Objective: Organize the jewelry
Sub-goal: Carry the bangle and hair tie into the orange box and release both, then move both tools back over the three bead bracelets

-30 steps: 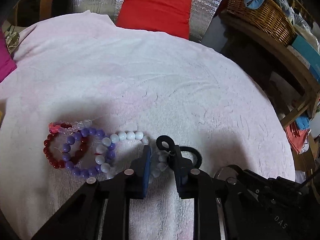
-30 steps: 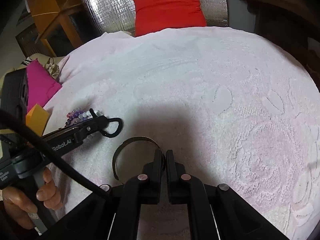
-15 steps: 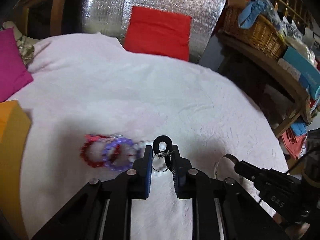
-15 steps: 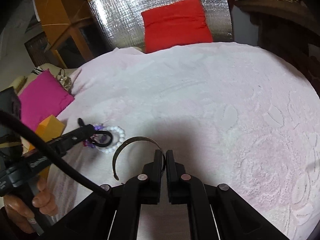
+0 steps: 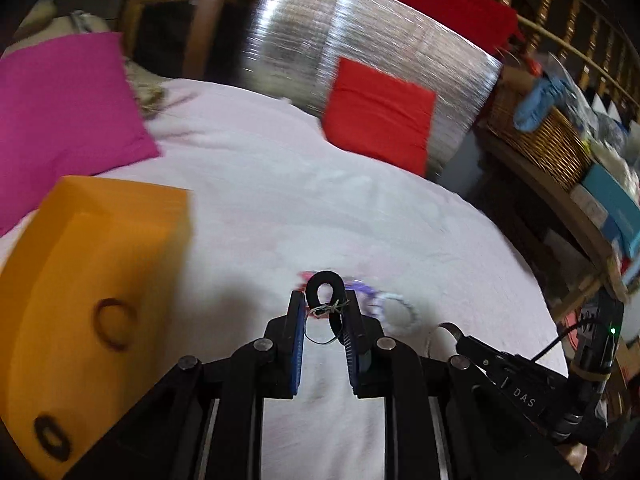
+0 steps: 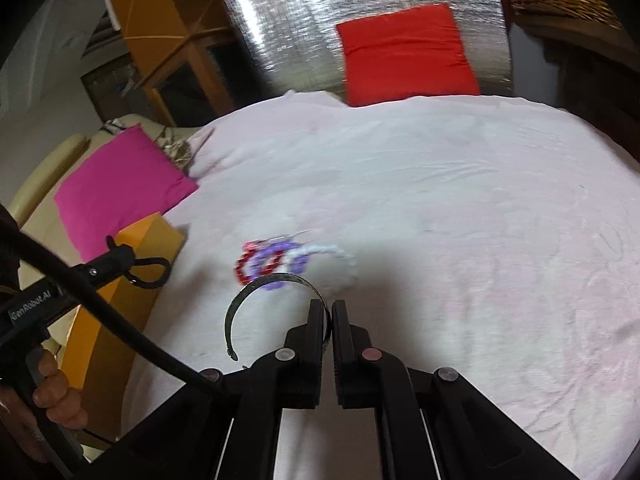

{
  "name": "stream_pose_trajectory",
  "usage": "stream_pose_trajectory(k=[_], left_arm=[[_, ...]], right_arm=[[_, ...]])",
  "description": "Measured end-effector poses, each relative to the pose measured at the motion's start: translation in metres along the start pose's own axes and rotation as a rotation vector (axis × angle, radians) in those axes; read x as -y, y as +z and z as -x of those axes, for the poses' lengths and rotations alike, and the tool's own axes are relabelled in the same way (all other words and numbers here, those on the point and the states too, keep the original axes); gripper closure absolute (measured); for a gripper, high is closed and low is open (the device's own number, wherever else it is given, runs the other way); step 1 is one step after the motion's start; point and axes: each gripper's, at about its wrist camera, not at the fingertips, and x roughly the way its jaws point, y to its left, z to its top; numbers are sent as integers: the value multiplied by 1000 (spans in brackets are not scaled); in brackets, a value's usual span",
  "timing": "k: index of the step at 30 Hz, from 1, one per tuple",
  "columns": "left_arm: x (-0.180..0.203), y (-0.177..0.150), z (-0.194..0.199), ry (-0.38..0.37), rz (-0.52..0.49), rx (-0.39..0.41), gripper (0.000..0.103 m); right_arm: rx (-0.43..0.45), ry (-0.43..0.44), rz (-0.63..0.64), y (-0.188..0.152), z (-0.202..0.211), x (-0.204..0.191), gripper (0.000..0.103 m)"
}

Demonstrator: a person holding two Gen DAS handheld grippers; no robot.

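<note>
My left gripper is shut on a black loop ornament with a thin wire ring hanging under it, held above the pink cloth. Seen from the right wrist, the left gripper and the loop hover by the orange box. My right gripper is shut on a dark open metal bangle, raised just in front of the red, purple and white beaded bracelets lying on the cloth.
The orange box at the left carries two dark rings. A magenta cushion, a red cushion and a silver foil panel lie behind. A wicker basket stands on shelving to the right. A hand grips the left handle.
My left gripper has lifted the black loop off the bracelet pile and carried it left, near the orange box. My right gripper has risen and pulled back with the bangle.
</note>
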Motion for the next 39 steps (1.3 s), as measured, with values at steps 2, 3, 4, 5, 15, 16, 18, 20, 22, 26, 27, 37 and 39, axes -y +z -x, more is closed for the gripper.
stream_pose_trajectory(k=[2,3,4,5,15,16,18,20,22,26,27,37,39], left_arm=[[-14,-2,12,44,29,12,84],[-21,-3,18,67,46,19,84],[-29,-5,26,91,65,26,84],[-36,-6,31,108,77,31,84],[-125,-26,92,323,257,121,84],[-132,-28,92,337,272,115,84],[-147,-30,92,370,301,103,84],[-156,-33,90,404,320,96,84],[-164,-36,88,444,327,82,84],[-184,-43,80,468,388,35,84],[-188,-44,78,476,396,26,84],[-191,-41,77,552,406,28,58],[-189,-40,78,566,401,36,53]], right_arm=[[6,16,19,-1,-2,-14,98],[8,24,27,-1,-2,-21,98],[9,34,34,-1,-3,-29,98],[11,44,43,-1,-4,-37,98],[-8,161,205,0,-17,-157,98],[-16,176,224,-1,-19,-171,98],[-28,197,255,-3,-23,-194,98],[-41,212,293,-6,-31,-221,98],[-56,220,321,-10,-40,-241,98],[-99,225,345,-11,-69,-270,98],[-113,222,347,-11,-76,-275,98],[-204,264,293,0,-136,-311,88],[-214,276,274,3,-138,-311,81]])
